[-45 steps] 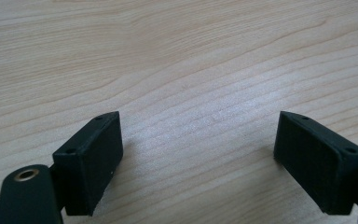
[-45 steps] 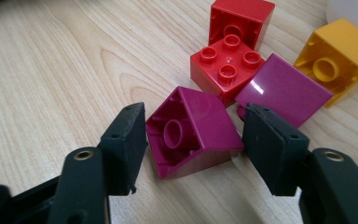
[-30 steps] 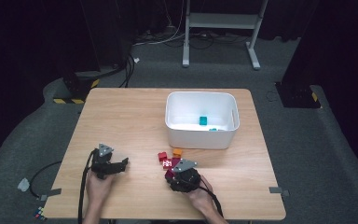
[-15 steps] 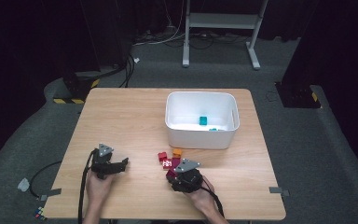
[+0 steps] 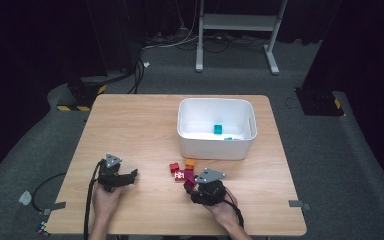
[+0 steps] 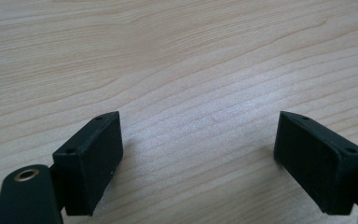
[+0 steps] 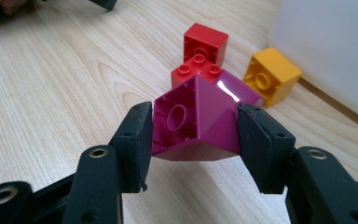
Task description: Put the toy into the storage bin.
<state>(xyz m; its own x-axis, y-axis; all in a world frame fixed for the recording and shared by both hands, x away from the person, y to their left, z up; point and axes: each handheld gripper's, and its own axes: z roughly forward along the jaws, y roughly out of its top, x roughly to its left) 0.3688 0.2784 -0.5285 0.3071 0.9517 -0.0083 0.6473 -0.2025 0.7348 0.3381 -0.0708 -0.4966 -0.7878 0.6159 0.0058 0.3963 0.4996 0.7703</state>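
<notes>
- A person's right gripper (image 7: 193,135) clamps a magenta block (image 7: 200,122) between its two black jaws, one pad on each side; the block sits tilted, its hollow underside turned toward the right gripper view's camera.
- In the high view the right gripper (image 5: 192,184) sits near the front edge of the wooden table (image 5: 130,125), with the magenta block (image 5: 189,176) at its tip, just in front of the person's right hand (image 5: 225,210).
- Just beyond the held piece stand two red blocks: one studded red block (image 7: 196,70) directly behind it (whether the two touch cannot be told), and a second red block (image 7: 205,43) a little farther off.
- An orange block (image 7: 271,74) lies to the side of the red ones, close to the wall of the white bin (image 7: 326,51).
- From above, the white bin (image 5: 216,146) stands on the far right half of the table, with a teal block (image 5: 218,129) lying inside it; the loose blocks cluster between bin and gripper.
- The left gripper (image 5: 130,175) rests on the table well apart from the blocks, held in the person's left hand (image 5: 105,197).
- In the left gripper view its jaws stand wide apart over bare wood (nothing between them), tips low to the surface.
</notes>
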